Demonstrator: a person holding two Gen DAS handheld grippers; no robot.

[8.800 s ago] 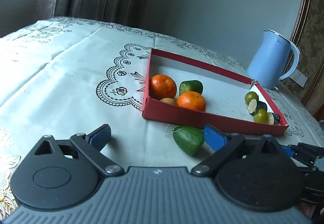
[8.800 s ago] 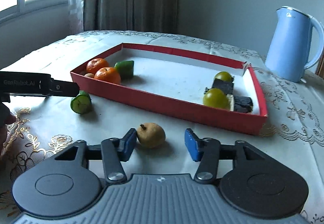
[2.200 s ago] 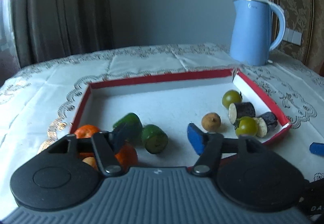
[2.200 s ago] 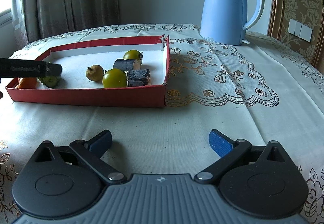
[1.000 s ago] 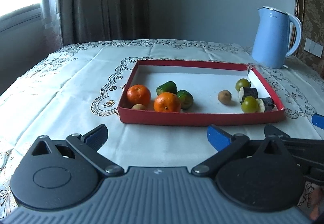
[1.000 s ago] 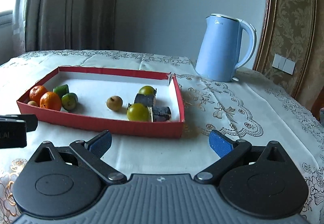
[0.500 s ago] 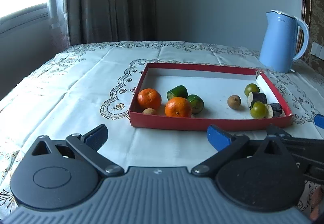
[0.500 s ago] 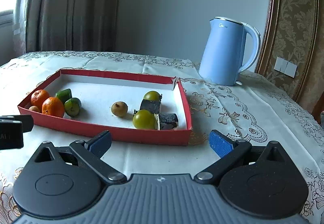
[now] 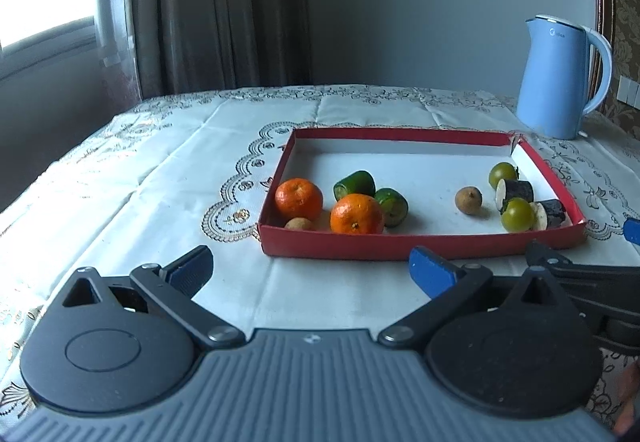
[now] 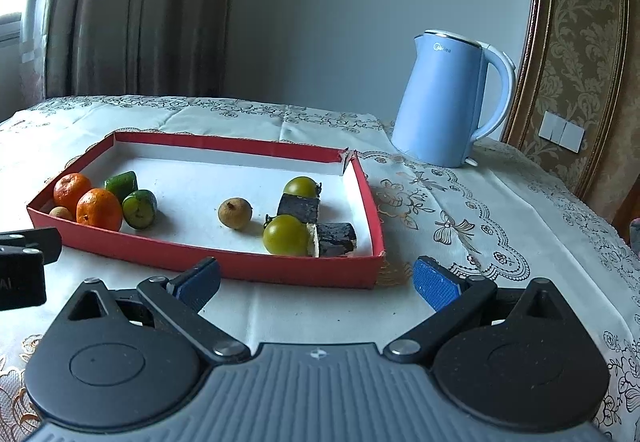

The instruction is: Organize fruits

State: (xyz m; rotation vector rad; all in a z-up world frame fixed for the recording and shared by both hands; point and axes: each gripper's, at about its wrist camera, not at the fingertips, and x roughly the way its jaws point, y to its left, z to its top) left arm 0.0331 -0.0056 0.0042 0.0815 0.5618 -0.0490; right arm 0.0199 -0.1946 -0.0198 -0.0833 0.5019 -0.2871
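Both the left gripper (image 9: 310, 269) and right gripper (image 10: 316, 281) hang empty with jaws spread wide, the red tray (image 10: 224, 265) holding every fruit at twelve o'clock, its long side crosswise, roughly equally near either.

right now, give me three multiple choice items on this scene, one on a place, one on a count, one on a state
1. Where does the pale blue electric kettle stand?
A. in the tray
B. on the tablecloth beyond the tray's far right corner
C. on the floor

2. How many round orange tangerines lie in the shallow red cardboard tray?
A. two
B. four
C. none

3. How is the right claw?
A. shut on a fruit
B. open and empty
C. shut and empty

Answers:
1 B, it stands on the cloth past the torn corner.
2 A, two tangerines lie at the left end.
3 B, its blue pads stand wide apart.
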